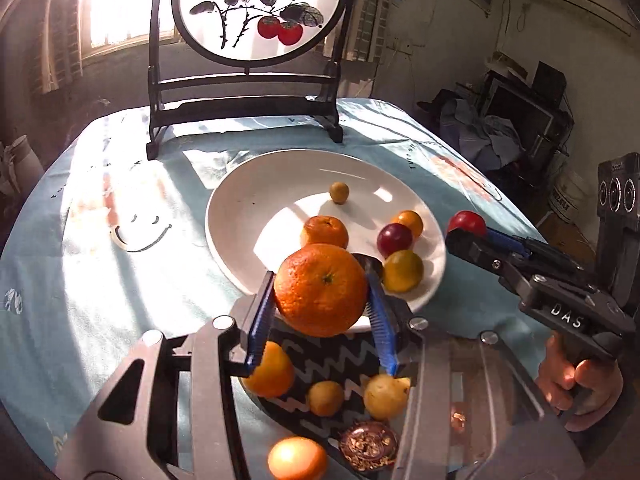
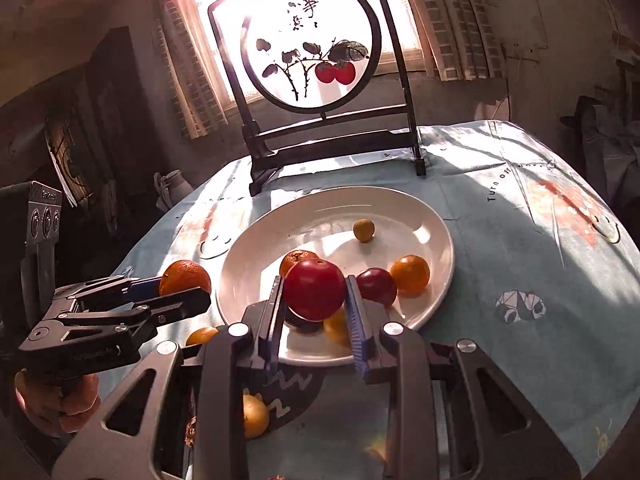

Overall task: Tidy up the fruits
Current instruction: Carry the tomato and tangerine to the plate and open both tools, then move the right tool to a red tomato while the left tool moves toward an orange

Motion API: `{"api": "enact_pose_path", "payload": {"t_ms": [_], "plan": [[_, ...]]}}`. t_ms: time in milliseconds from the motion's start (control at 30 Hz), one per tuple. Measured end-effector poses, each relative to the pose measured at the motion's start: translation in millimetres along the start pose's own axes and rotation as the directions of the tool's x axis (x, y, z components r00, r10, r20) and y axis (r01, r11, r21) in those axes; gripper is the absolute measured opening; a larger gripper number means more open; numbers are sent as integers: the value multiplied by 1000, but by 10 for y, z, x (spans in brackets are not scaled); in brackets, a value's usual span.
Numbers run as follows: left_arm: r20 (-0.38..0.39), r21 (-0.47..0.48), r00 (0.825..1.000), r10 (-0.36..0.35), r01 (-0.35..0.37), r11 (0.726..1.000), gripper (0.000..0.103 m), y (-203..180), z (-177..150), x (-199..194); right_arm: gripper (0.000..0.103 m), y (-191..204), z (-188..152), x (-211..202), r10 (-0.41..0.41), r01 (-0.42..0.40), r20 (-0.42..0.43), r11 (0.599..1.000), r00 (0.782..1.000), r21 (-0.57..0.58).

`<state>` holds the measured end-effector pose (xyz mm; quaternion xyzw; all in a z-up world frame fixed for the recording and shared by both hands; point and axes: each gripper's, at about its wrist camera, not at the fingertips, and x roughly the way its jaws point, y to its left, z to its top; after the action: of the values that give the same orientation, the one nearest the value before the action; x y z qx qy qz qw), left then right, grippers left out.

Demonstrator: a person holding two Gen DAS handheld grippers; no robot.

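My left gripper point(image 1: 322, 288) is shut on a large orange point(image 1: 321, 290), held above the near rim of the white plate point(image 1: 236, 216). In the right wrist view that same orange point(image 2: 185, 278) shows at the left in the left gripper point(image 2: 188, 294). My right gripper point(image 2: 314, 294) is shut on a red plum-like fruit point(image 2: 315, 289) over the plate's point(image 2: 256, 280) near edge; from the left wrist view this red fruit point(image 1: 466, 223) hangs in the right gripper point(image 1: 466, 236) just right of the plate. On the plate lie a small orange point(image 1: 325, 231), a dark plum point(image 1: 394, 239), yellow-orange fruits point(image 1: 403, 271) and a small green one point(image 1: 339, 192).
Below my left gripper a dark zigzag-patterned mat point(image 1: 332, 356) holds an orange point(image 1: 270, 372), two yellowish fruits point(image 1: 386, 396) and a small dish of bits point(image 1: 368, 446). A black-framed round painted screen point(image 1: 256, 12) stands at the table's far side. A light blue cloth point(image 1: 120, 184) covers the round table.
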<state>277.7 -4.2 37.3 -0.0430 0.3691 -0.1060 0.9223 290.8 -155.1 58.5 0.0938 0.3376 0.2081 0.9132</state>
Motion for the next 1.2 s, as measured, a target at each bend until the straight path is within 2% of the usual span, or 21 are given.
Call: {"api": "enact_pose_path", "payload": {"t_ms": [167, 467, 500, 533, 600, 733, 1033, 1200], "plan": [[-41, -27, 997, 67, -68, 997, 45, 198, 170, 344, 30, -94, 93, 398, -41, 41, -51, 999, 998, -1], [-101, -19, 990, 96, -99, 995, 46, 228, 225, 578, 32, -67, 159, 537, -25, 23, -82, 1000, 996, -19], [-96, -19, 991, 94, -97, 995, 55, 226, 225, 555, 38, -65, 162, 533, -25, 23, -91, 1000, 996, -17], [-72, -19, 992, 102, -104, 994, 73, 217, 229, 496, 38, -63, 166, 520, -20, 19, -96, 1000, 995, -14], [-4, -16, 989, 145, -145, 989, 88, 186, 244, 339, 38, -43, 169, 454, -2, 1, -97, 1000, 995, -12], [33, -4, 988, 151, -150, 989, 99, 139, 230, 116, 38, 24, 132, 294, 14, -17, -87, 999, 996, -38], [22, 69, 971, 240, -241, 968, 100, 172, -233, -115, 38, 66, -249, 106, 30, -42, -165, 997, 986, -65], [9, 65, 968, 251, -251, 966, 100, 231, -450, -259, 38, 72, -496, -60, 20, -39, -207, 996, 978, -86]]}}
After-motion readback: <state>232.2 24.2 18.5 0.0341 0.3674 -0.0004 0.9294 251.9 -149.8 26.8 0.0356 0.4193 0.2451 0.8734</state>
